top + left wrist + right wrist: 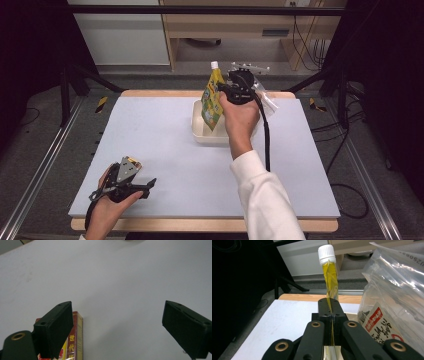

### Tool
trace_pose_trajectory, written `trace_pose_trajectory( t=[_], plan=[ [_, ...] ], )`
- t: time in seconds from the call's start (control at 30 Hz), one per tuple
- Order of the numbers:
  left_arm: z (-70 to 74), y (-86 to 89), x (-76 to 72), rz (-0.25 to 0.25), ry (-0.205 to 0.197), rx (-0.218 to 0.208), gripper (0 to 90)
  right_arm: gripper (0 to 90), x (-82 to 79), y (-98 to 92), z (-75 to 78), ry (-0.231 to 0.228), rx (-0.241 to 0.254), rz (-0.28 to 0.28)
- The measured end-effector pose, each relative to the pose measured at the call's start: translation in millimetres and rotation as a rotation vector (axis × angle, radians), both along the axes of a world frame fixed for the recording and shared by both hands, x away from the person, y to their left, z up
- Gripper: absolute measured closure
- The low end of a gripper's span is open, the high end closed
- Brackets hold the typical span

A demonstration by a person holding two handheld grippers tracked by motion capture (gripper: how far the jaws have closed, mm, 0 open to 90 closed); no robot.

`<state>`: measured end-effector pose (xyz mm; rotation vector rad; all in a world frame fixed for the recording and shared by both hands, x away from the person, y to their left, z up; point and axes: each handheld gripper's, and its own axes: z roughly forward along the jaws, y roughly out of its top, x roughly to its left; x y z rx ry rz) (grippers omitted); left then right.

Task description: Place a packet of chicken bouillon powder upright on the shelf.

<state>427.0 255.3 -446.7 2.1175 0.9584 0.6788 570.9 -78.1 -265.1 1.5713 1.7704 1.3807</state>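
The right gripper [239, 89] is over the far-centre of the table, its black jaws pressed fully together on the yellow stand-up pouch w/ a white screw cap [212, 97]. In the right gripper view the pouch's thin yellow edge [331, 283] runs up from between the closed jaws to the cap (edge-on here, so it reads as a narrow strip). The pouch stands upright w/ its lower end inside the shallow cream rectangular plastic tray [201, 134], which sits on the pale grey table mat [165, 150] towards the far edge. A clear crinkled plastic bag w/ a red-and-white label [392, 300] is just beside the pouch on its right; in the high view the bag [267, 102] sits by the tray, partly behind the hand, and I can't tell if it's in the tray or resting against it.

The left gripper [131, 185] is at the near-left corner of the mat, well apart from the tray. Its jaws stand wide open w/ nothing between them but bare mat. A small red-and-yellow printed box [75, 340] lies flat on the mat under the left-hand jaw in the left gripper view, outside the gap.
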Motion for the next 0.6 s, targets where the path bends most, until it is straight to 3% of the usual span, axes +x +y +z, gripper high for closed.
trace_pose_trajectory(
  t=[0.6],
  plan=[
    [-1.4,-2.9,-0.4,-0.019,0.011,0.022,9.8,90.0,6.8,-2.2,-13.3,-0.003,0.013,-0.047]
  ],
)
